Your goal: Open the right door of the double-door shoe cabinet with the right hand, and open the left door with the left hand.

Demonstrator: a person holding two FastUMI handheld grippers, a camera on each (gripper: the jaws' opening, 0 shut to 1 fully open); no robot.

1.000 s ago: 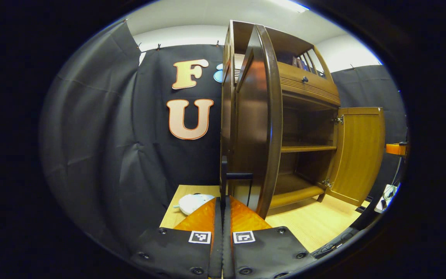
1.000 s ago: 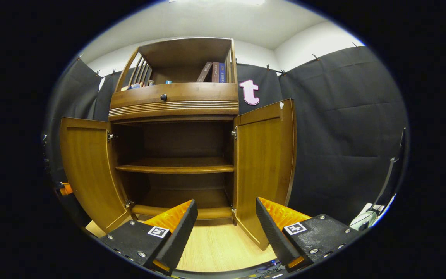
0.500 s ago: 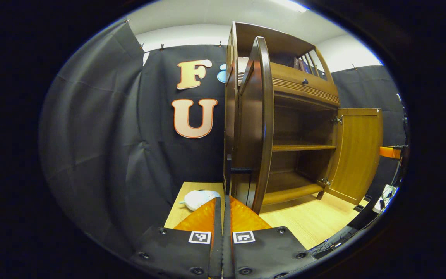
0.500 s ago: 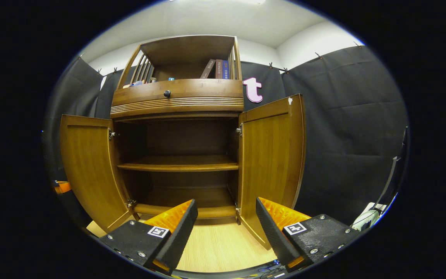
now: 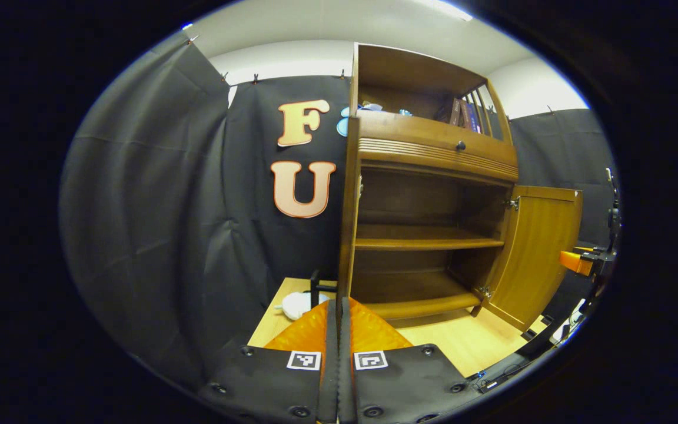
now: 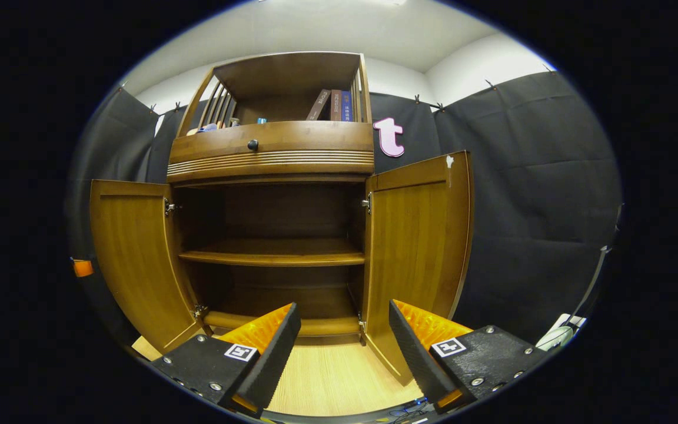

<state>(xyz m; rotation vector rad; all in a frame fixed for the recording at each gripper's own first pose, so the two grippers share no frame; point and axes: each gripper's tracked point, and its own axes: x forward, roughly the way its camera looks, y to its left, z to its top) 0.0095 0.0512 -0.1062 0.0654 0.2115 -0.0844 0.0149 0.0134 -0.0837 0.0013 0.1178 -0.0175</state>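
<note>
With both doors swung out, cabinet (image 6: 274, 194) sits frame center; right gripper (image 6: 342, 341) spread, left gripper (image 5: 338, 330) pressed together, empty. Doors look stiff, hinged wood; grab at handle (image 5: 314, 288).

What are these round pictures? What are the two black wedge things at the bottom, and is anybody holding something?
A person holds a grabbing tool in each hand, and each tool carries a small camera that looks out along its two fingers. That is why the pictures look round and bent.

The left gripper view comes from the left gripper. Its two fingers are pressed together with nothing between them. The right gripper view comes from the right gripper, whose fingers stand apart, holding nothing.

Both look at a wooden shoe cabinet. Its left door and right door are swung open, so you can see a bare shelf inside. Up top stand some books. On the light wooden floor beside the cabinet lies a white soft thing; I cannot tell what it is.
</note>
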